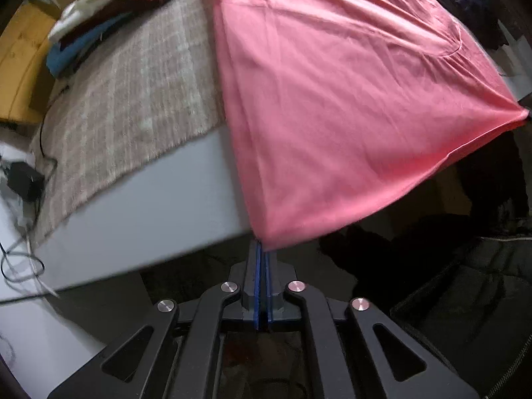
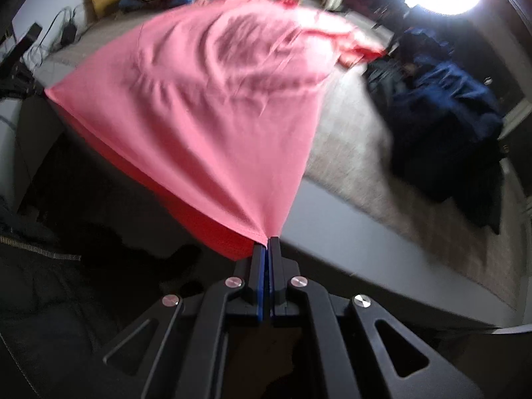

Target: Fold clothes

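A pink T-shirt (image 1: 332, 99) is stretched out over the bed, its hem pulled taut past the bed's near edge. My left gripper (image 1: 262, 249) is shut on one bottom corner of the shirt. My right gripper (image 2: 268, 242) is shut on the other bottom corner of the pink T-shirt (image 2: 206, 99), which fans out from the fingertips toward the far side. In the left wrist view the far corner (image 1: 523, 113) is drawn to a point where the right gripper holds it, out of frame. The collar end is blurred at the back.
A grey-beige blanket (image 1: 126, 106) covers the bed. A pile of white, maroon and blue clothes (image 1: 109, 10) lies at its far left. Dark blue garments (image 2: 449, 116) lie heaped at the right. A black charger with cables (image 1: 25, 179) sits on the left. A dark bag (image 1: 465, 299) is below.
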Tool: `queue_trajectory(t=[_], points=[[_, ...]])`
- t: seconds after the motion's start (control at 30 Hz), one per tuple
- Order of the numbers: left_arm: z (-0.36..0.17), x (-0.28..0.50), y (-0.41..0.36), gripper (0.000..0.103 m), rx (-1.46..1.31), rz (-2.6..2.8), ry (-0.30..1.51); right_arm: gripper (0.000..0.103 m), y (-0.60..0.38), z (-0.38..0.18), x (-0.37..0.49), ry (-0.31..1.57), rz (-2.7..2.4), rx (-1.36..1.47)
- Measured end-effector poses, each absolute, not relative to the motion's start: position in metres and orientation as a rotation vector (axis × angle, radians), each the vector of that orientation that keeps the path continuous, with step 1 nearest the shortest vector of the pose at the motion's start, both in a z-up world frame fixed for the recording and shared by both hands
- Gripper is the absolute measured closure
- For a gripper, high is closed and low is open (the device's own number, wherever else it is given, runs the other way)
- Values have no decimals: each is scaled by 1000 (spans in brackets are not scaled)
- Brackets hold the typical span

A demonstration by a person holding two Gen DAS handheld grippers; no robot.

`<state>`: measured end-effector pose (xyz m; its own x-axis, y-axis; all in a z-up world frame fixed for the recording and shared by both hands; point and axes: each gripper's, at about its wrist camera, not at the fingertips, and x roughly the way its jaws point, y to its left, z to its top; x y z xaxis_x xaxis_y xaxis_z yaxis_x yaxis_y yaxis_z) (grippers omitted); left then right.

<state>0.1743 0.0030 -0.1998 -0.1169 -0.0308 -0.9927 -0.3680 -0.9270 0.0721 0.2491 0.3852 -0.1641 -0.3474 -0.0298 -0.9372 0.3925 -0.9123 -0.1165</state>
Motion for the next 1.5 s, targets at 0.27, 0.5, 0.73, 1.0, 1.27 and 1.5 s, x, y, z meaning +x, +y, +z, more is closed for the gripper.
queue_trajectory(t=[0.27,0.5,0.73,1.0,1.27,1.5], points=[[-123,120,-11,97,-1803,2278,483,81,441,-90,194,187,-2402,1430],[-78,-69,78,84,-1454,2373,496,69,462,-64,-8,171,-2579,1213],[-132,-239,139,74,-1464,2298,585,68,455,-116,-178,167,-2544,1347],[-198,-322,155,72,-1589,2214,589,58,458,-162,-252,125,-2469,1396],[-207,-327,168,72,-1559,2162,617,54,464,-187,-282,56,-2359,1462],[-193,-316,161,101,-1529,2234,585,101,455,-197,-281,114,-2304,1483]])
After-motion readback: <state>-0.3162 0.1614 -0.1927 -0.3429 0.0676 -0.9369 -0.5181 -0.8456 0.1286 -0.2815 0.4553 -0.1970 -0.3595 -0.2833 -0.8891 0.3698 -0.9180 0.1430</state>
